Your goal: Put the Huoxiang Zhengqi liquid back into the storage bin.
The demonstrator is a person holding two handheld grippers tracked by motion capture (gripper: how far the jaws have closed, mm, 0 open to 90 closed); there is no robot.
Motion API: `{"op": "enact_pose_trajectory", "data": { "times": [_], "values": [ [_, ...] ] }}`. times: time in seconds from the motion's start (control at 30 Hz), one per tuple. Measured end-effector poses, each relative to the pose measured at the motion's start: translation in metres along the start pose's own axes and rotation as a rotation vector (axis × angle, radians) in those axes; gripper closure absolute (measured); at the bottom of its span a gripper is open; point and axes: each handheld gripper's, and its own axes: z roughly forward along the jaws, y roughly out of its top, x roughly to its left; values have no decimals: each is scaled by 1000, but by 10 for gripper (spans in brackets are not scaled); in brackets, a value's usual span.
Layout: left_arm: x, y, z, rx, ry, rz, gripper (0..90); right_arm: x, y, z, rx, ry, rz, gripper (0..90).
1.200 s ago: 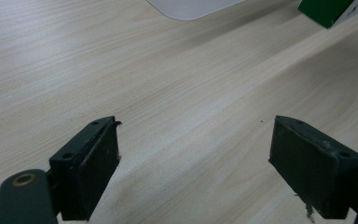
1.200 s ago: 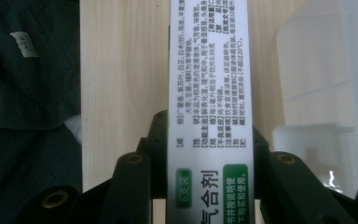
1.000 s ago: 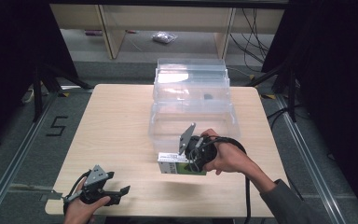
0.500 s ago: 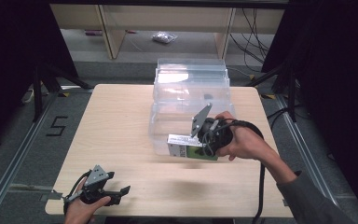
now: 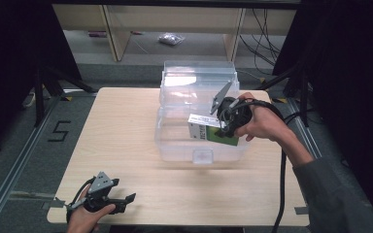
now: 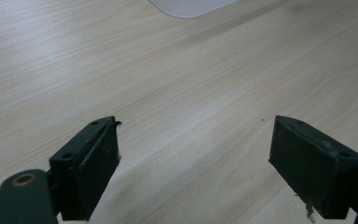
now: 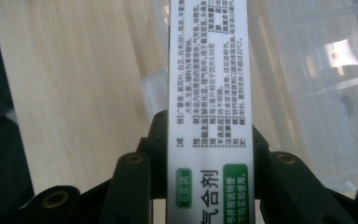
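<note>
High view. Right tongs point(image 5: 223, 127), over the desk's right half: pinching the green-and-white carton point(image 5: 212, 133), held above the open clear bin point(image 5: 201, 156) at the desk's centre-rear. Carton's long axis runs left to right; the bin interior lies directly below it, and the right hand is the nearer one. Left tongs point(image 5: 124, 199), front-left corner: resting on the desk.

Left gripper view. Left tongs point(image 6: 193, 163) spread, nothing between them, bare desk point(image 6: 191, 84) beneath.

Right gripper view. Carton point(image 7: 208, 93) clamped between the jaws, extending straight away.

Change: a second ago the carton sat near the bin's front wall; it now hangs over the bin.
</note>
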Motion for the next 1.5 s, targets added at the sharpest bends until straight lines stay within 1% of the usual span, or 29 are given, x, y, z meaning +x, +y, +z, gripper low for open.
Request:
{"op": "enact_pose_trajectory", "data": {
  "times": [0.03,0.1,0.13,0.17,0.2,0.27,0.3,0.33,0.4,0.43,0.47,0.5,0.6,0.67,0.7,0.73,0.77,0.83,1.0,1.07,1.1,1.13,1.17,1.27,1.33,1.4,1.43,1.47,1.5],
  "values": [
    [0,0,0,5,-5,-2,151,0,0,0,0,0,0,655],
    [0,0,0,1,-5,-3,150,-8,-1,3,-1,9,4,655],
    [0,0,0,-2,0,-5,150,-11,-2,5,5,17,20,655],
    [1,0,0,2,0,5,150,-16,-3,8,5,9,15,655],
    [0,0,0,1,-2,1,151,-18,-4,10,12,10,18,654],
    [0,0,0,1,-2,2,151,-25,-7,14,19,31,35,654],
    [0,0,1,-2,-3,-2,150,-28,-8,16,16,18,32,654],
    [0,0,0,11,-8,0,150,-33,-9,18,16,32,16,654],
    [0,0,0,10,-7,-1,150,-37,-13,20,7,21,38,654],
    [0,0,0,7,-3,0,150,-39,-14,23,20,40,51,654],
    [-1,0,1,-8,0,-4,151,-41,-16,25,16,32,46,654],
    [0,0,0,9,-7,0,151,-43,-17,28,22,45,51,654],
    [0,0,0,10,-7,0,151,-50,-20,37,26,49,35,653],
    [0,0,0,10,-6,1,150,-53,-22,42,29,50,47,653],
    [0,0,0,9,-8,0,150,-56,-23,45,28,60,37,653],
    [0,0,0,10,-8,1,151,-57,-24,47,29,57,53,653],
    [0,0,0,11,-8,0,150,-59,-26,51,32,69,37,653],
    [0,0,0,11,-9,0,150,-60,-28,56,41,68,50,653],
    [1,0,0,20,-7,5,151,-67,-34,69,55,81,47,653],
    [0,-1,1,5,2,-9,150,-68,-36,74,60,92,54,653],
    [0,-1,1,0,2,-10,150,-70,-37,77,54,102,40,653],
    [0,-1,1,1,1,-9,150,-69,-38,80,64,99,57,653],
    [0,0,0,16,-8,-4,151,-70,-39,82,70,102,50,653],
    [0,0,1,8,-8,-9,150,-71,-43,89,84,116,63,652],
    [0,-1,1,7,-7,-9,151,-73,-45,93,90,111,54,652],
    [0,-1,1,8,-4,-4,151,-74,-46,96,85,125,58,652],
    [0,-1,1,6,-3,-3,151,-75,-47,97,97,115,49,651],
    [0,0,1,17,-6,0,150,-73,-47,98,92,121,70,651],
    [0,-1,1,3,-6,-6,150,-75,-48,100,102,122,38,651]
  ]
}}
